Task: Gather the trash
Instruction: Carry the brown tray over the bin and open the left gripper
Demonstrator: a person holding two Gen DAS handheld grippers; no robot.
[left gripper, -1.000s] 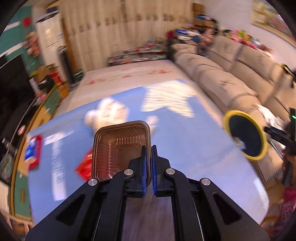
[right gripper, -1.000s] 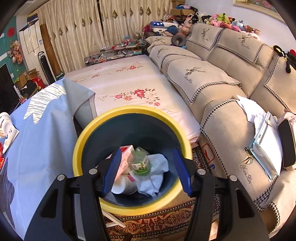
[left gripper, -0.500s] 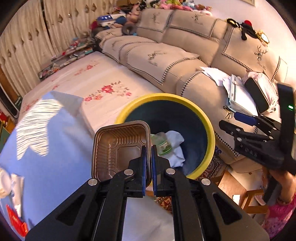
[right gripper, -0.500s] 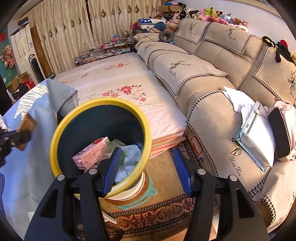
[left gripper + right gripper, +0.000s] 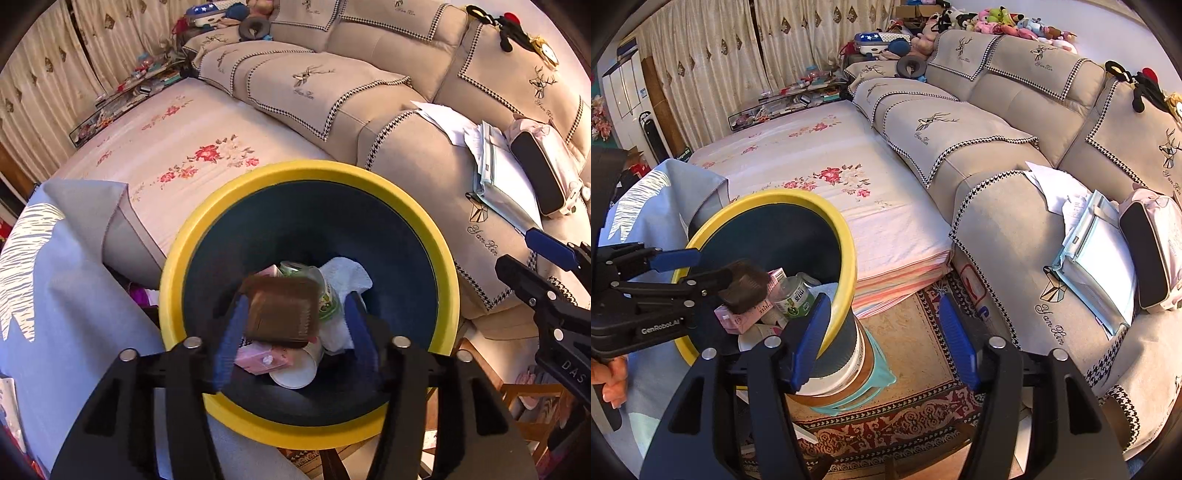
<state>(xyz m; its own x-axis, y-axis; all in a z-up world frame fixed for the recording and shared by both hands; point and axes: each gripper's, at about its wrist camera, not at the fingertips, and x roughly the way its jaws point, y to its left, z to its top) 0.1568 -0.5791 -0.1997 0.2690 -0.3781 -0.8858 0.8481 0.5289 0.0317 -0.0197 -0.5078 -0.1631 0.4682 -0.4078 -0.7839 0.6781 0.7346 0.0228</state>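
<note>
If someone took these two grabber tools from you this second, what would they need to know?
Left gripper: jaws have just been opening over the bin; the brown tray is loose between them, dropping in.
Right gripper: open, empty, beside the bin.
In the bin: pink carton, paper cup, small bottle, tissue.
Done: tray released.
Left: whether more trash remains is out of view; check the blue cloth.
</note>
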